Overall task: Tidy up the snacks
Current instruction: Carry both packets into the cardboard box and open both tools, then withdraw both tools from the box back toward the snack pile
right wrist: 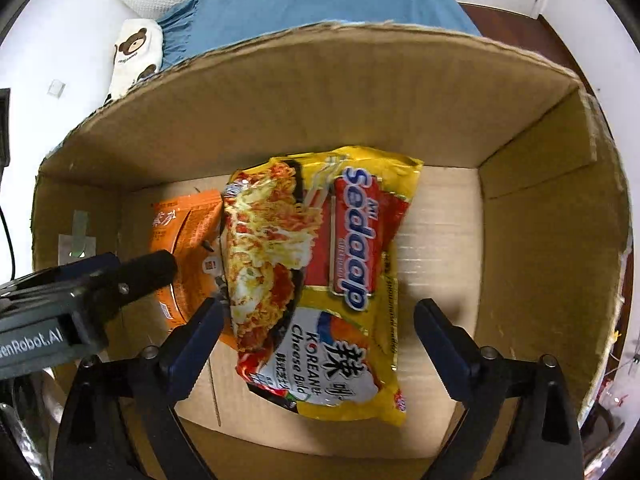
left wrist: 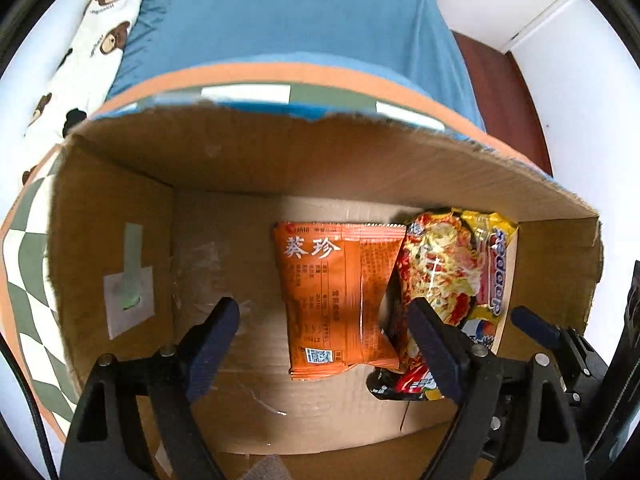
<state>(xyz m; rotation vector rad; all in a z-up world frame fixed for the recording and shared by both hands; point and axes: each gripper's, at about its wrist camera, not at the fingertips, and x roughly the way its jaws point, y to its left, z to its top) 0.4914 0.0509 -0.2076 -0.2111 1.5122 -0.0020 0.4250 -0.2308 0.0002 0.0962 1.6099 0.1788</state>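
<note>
We look down into an open cardboard box [left wrist: 248,160], whose torn far rim runs ragged across the top of both views. It sits on a checked mat with an orange border [left wrist: 24,248], and a blue bedspread [left wrist: 296,12] lies beyond it. Inside the box, the left half of the floor is bare cardboard, up to the left wall with its taped paper patch [left wrist: 128,296]. In the right wrist view a strip of bare floor also lies between the noodles and the right wall.

The yellow Sedaap noodle packet [right wrist: 348,276] lies on the box floor right of centre, long side running near to far, glossy and crinkled, with a noodle picture along its left side. Its left edge overlaps the orange snack packet [left wrist: 340,300], which lies flat, just left of it, with white characters at its far end and a small code label at its near end.

Our left gripper [left wrist: 324,340] hangs above the orange packet, its fingers spread wide and holding nothing. Our right gripper [right wrist: 320,340] hangs over the noodle packet's near end, likewise spread wide and empty.
</note>
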